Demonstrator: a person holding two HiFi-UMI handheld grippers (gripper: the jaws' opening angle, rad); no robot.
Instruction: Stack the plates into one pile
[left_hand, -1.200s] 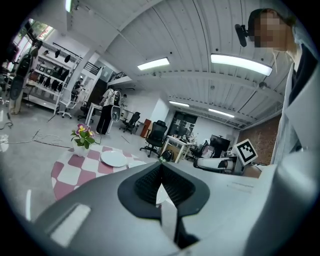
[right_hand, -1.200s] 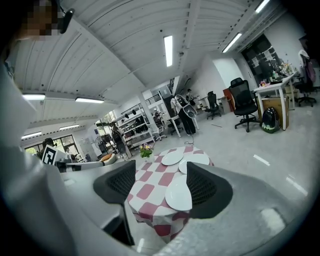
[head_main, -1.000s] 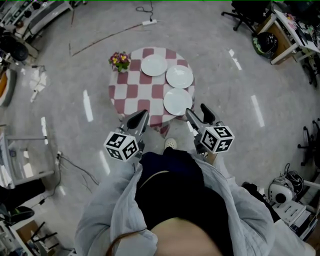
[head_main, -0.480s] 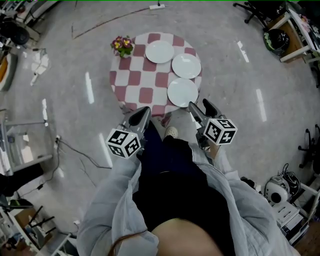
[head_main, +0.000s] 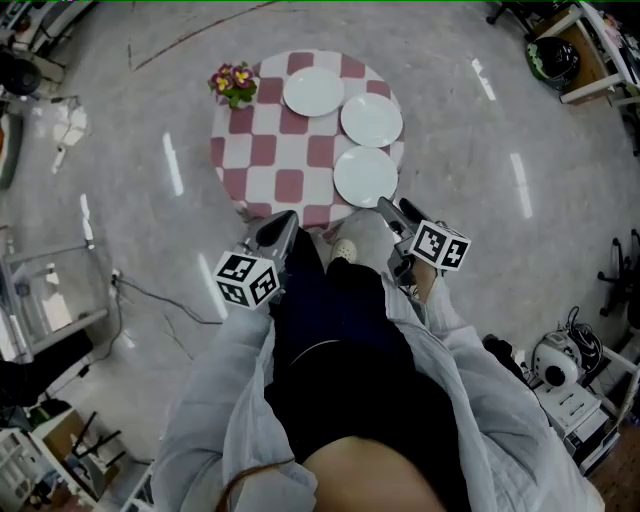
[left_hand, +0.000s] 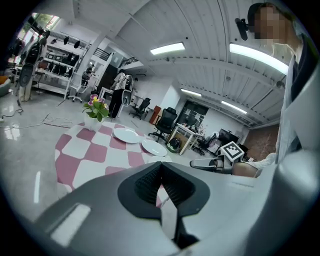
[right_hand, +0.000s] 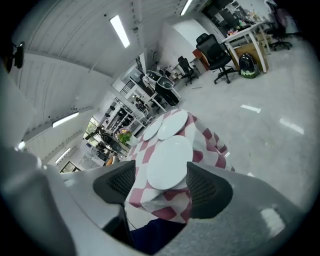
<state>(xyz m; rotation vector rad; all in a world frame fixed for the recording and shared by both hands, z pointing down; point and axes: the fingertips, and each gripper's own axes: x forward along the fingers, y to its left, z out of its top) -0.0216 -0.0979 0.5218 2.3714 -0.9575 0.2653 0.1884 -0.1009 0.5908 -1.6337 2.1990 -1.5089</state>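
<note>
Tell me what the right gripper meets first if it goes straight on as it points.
The right gripper likely meets the nearest plate, framed between its open jaws; possibly the hanging tablecloth first.

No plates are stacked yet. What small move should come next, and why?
Probably ease the right gripper forward and down toward the nearest round white plate: its jaws stand apart and empty, and in its view that plate lies framed between them, at the near edge of the red-and-white checked round table.
</note>
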